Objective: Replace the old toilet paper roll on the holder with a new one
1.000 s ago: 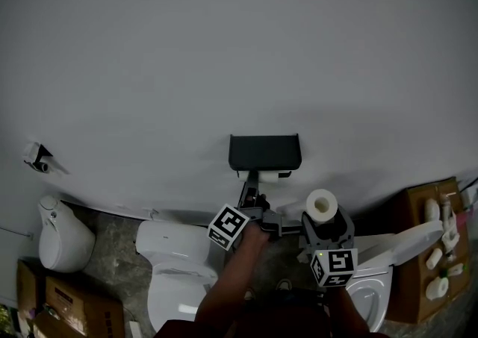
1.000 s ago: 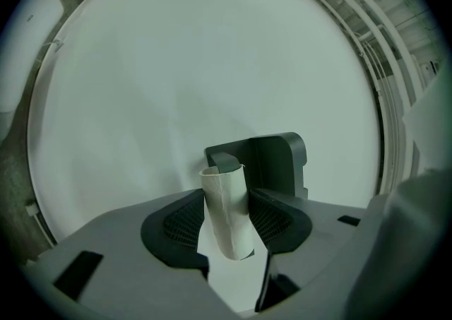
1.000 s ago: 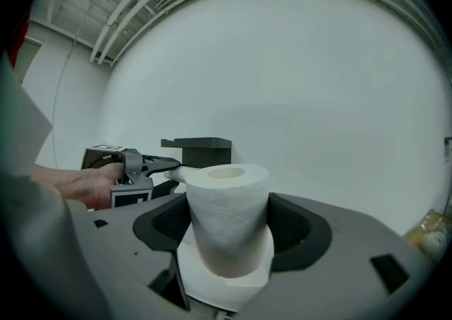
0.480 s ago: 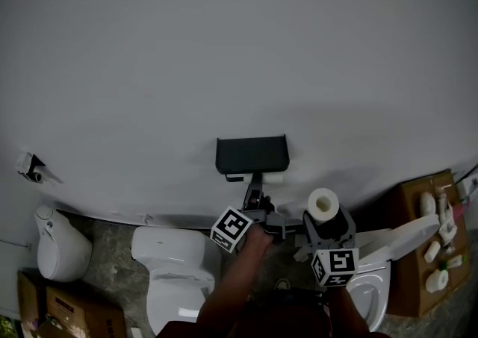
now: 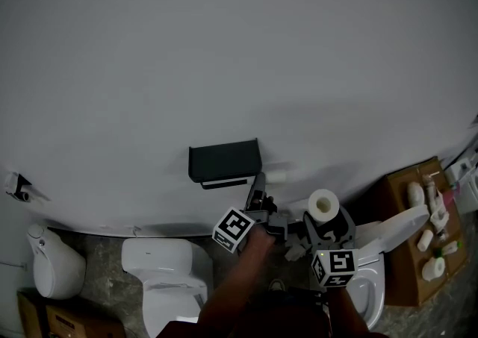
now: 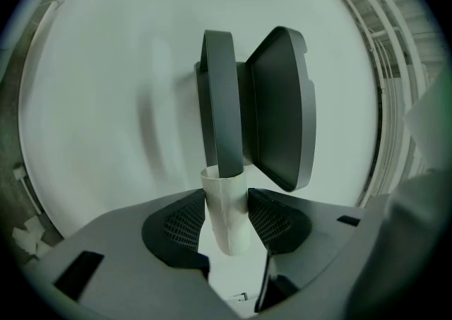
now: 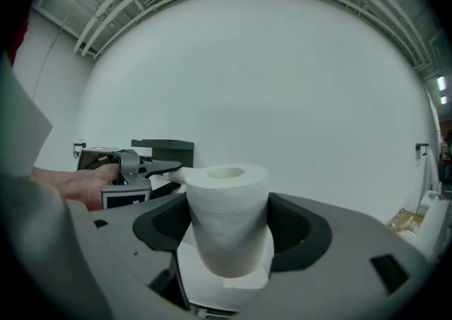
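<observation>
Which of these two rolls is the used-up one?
The bare tube in the left tool; the roll in the right tool is thick with paper.

Head view looks steeply down; all three views share the black holder (image 5: 224, 163).

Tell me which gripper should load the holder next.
Right. The right gripper grips the new toilet paper roll, ready for the black holder. The left gripper is occupied with the empty cardboard tube.
</observation>
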Demonstrator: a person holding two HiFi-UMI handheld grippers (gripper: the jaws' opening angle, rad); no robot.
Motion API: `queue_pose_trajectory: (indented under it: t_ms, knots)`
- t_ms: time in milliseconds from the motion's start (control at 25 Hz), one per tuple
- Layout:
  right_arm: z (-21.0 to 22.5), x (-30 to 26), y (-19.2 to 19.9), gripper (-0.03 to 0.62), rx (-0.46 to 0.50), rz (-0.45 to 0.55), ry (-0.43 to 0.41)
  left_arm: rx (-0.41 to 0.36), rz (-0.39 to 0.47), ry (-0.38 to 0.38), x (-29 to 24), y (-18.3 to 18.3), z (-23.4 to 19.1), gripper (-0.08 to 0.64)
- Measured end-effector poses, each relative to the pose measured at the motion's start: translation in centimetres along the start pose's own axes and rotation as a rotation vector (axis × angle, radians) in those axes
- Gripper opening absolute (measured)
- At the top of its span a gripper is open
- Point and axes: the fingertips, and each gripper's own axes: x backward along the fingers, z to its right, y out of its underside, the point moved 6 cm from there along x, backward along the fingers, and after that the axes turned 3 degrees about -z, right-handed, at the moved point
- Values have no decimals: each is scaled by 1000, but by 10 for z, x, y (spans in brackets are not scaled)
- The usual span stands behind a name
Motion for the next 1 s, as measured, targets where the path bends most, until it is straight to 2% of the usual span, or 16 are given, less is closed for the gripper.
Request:
queue_pose_trajectory:
  t_ms: [360, 680, 1000]
  knots:
    - [20, 5, 6, 348, -16, -6, 48, 0, -56, 4, -9, 24, 0, 204]
    - [17, 3, 2, 348, -6, -3, 23, 4, -40, 1, 5, 23, 3, 202]
    - [-7, -4, 0, 348, 2, 2, -37, 11, -4, -8, 34, 7, 1, 193]
